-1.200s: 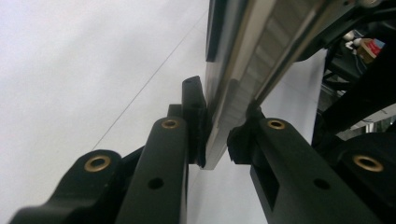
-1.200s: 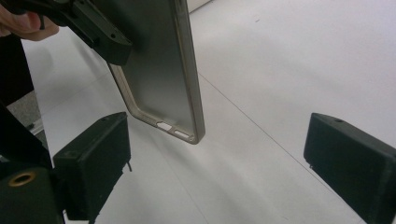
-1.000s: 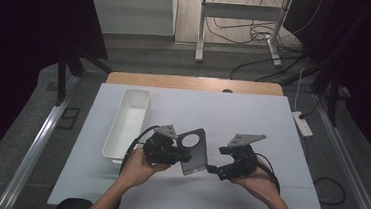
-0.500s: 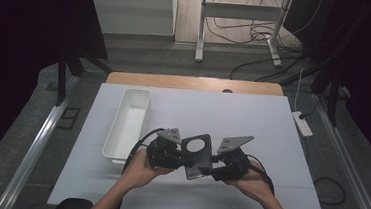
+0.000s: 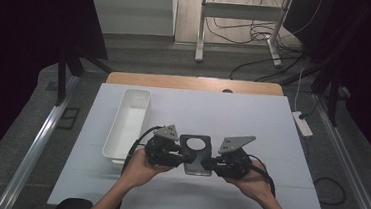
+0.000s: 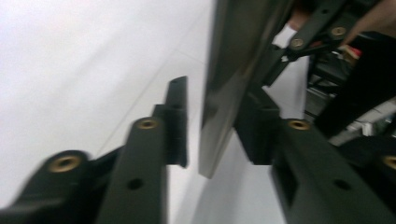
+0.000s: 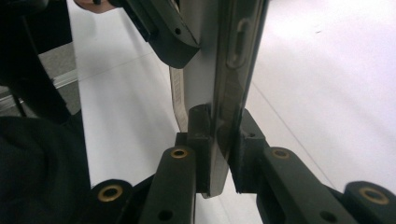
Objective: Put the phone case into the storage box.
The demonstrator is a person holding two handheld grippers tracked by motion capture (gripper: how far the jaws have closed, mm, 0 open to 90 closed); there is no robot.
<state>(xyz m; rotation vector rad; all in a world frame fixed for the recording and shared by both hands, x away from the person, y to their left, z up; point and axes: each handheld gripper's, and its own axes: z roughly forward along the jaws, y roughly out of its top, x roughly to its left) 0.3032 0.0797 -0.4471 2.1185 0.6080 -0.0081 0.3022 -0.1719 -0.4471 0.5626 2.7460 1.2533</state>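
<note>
The plate [image 5: 195, 155], a dark flat piece with a round hole near its far end, hangs just above the table [image 5: 252, 120] between my two claws. My right claw [image 5: 211, 163] is clamped on its right edge: in the right gripper view both pads [image 7: 201, 135] press flat against the plate [image 7: 231, 93], one on each face, and the jaws have just been closing onto it. My left claw [image 5: 183, 158] sits at the plate's left edge with the edge between its jaws. In the left gripper view the plate [image 6: 233, 70] stands edge-on there; the jaw on the right of that view lies against it, while the left pad [image 6: 176, 116] stands off with a clear gap of white table showing. Those jaws have just been opening, so I read the left claw as open around the plate, not gripping it.

From above, the plate lies roughly level, its long side running away from me, hole end farther off. My hands [image 5: 141, 166] hold the claws from the near edge of the table, one on each side of the plate, with the grey three-cornered tops tilted up beside it. A white tray [image 5: 128, 122] lies on the table to the left of my left claw, near it but apart from the plate, its long side also running away from me.
</note>
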